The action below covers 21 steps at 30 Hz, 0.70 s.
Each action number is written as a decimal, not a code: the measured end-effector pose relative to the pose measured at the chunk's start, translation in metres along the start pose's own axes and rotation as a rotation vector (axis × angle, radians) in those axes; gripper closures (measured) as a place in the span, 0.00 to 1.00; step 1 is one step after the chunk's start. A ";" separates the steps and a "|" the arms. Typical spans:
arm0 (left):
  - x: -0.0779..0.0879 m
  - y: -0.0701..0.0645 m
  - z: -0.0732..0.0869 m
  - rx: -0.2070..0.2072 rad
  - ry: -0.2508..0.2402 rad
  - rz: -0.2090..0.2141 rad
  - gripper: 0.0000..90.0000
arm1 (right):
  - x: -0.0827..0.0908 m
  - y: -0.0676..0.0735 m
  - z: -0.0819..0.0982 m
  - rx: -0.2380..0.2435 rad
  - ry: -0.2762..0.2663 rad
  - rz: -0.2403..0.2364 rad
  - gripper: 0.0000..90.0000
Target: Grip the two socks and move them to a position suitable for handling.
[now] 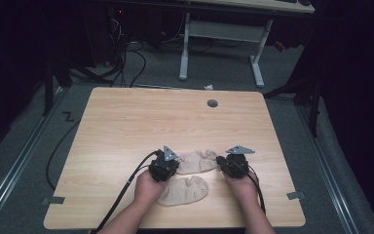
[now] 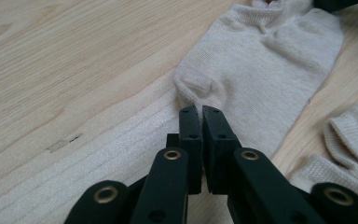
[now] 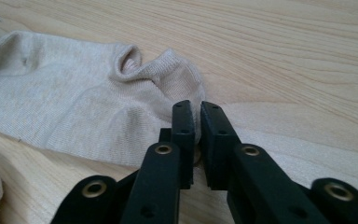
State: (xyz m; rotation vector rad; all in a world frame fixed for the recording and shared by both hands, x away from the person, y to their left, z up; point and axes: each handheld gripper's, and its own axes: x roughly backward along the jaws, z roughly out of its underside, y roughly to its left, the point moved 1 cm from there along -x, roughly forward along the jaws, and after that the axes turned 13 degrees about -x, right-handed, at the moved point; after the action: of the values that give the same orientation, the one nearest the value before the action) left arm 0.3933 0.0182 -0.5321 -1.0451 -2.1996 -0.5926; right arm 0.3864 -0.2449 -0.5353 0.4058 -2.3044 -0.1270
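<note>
Two beige ankle socks lie near the table's front edge. The farther sock (image 1: 198, 161) stretches between both grippers. My left gripper (image 1: 177, 164) is shut on its toe end, where the fabric puckers at the jaw tips (image 2: 200, 111). My right gripper (image 1: 219, 160) is shut on its cuff end, with a fold of cloth caught between the jaws (image 3: 196, 114). The nearer sock (image 1: 186, 190) lies loose on the table just in front, partly under the person's left hand, and its ribbed edge (image 2: 352, 144) shows in the left gripper view.
The wooden table (image 1: 126, 126) has a grey cable hole (image 1: 212, 103) near its far edge. Tape marks sit at its front corners (image 1: 296, 195). Beyond the table stand a white desk frame (image 1: 185, 48) and floor cables (image 1: 126, 63).
</note>
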 end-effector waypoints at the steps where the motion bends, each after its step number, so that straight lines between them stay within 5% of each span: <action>1: 0.000 0.000 0.000 -0.003 0.000 -0.004 0.97 | 0.000 0.003 0.000 0.018 0.002 0.007 0.95; 5: 0.005 0.000 0.000 -0.033 -0.026 -0.020 0.97 | 0.005 0.007 -0.002 0.046 -0.028 0.014 0.95; 12: 0.025 0.002 -0.003 -0.015 -0.095 -0.055 0.97 | 0.021 0.022 -0.011 0.081 -0.126 -0.016 0.95; 21: 0.036 0.011 -0.001 -0.013 -0.094 -0.076 0.97 | 0.023 0.030 -0.013 0.109 -0.140 -0.026 0.95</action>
State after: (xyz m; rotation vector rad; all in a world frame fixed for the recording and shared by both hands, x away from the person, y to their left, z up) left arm 0.3846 0.0425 -0.5045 -1.0181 -2.3288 -0.6032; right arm 0.3731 -0.2237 -0.5038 0.4961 -2.4514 -0.0438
